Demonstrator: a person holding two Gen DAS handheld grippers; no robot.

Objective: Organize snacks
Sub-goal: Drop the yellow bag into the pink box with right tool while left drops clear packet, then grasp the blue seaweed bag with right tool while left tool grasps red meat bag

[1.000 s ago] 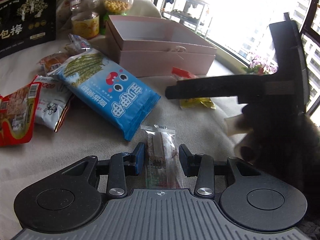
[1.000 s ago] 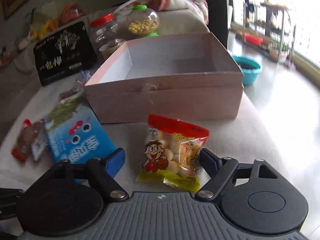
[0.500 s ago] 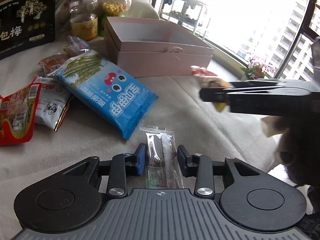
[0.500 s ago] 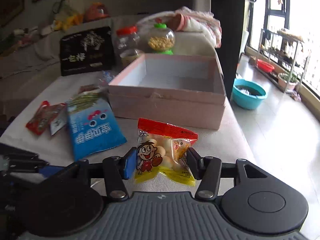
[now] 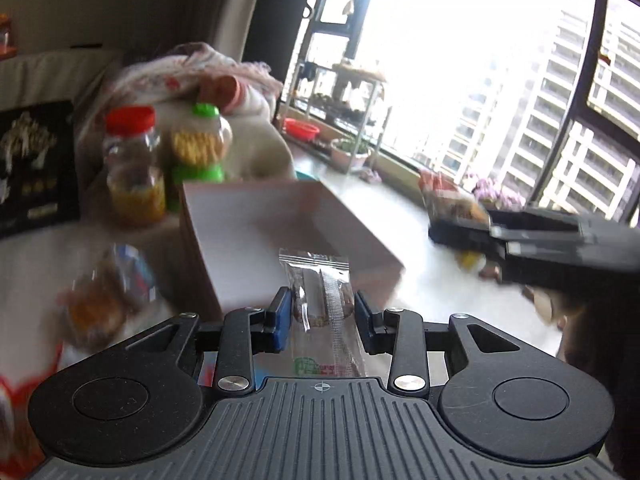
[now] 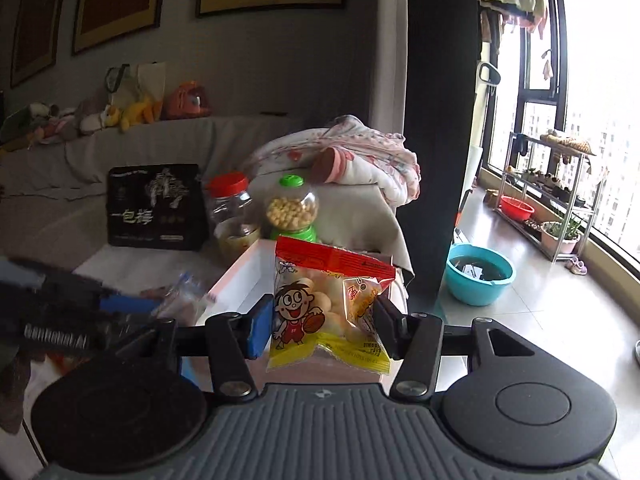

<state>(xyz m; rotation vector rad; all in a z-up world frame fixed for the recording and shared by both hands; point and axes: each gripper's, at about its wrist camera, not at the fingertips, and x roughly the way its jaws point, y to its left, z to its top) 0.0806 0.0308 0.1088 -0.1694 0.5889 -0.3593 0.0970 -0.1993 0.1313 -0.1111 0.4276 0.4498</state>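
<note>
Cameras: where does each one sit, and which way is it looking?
Left wrist: sits on the left gripper, looking along its fingers at the clear snack packet it grips, the pink box and the window; the right gripper crosses its right side.
Right wrist: sits on the right gripper, looking at its red-and-yellow snack bag, the sofa and wall; the left gripper shows blurred at left.
Both show the box, red-lidded jar and green-capped jar.

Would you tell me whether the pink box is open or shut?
Open: the pink box has no lid on it, and its pale inner walls show.
</note>
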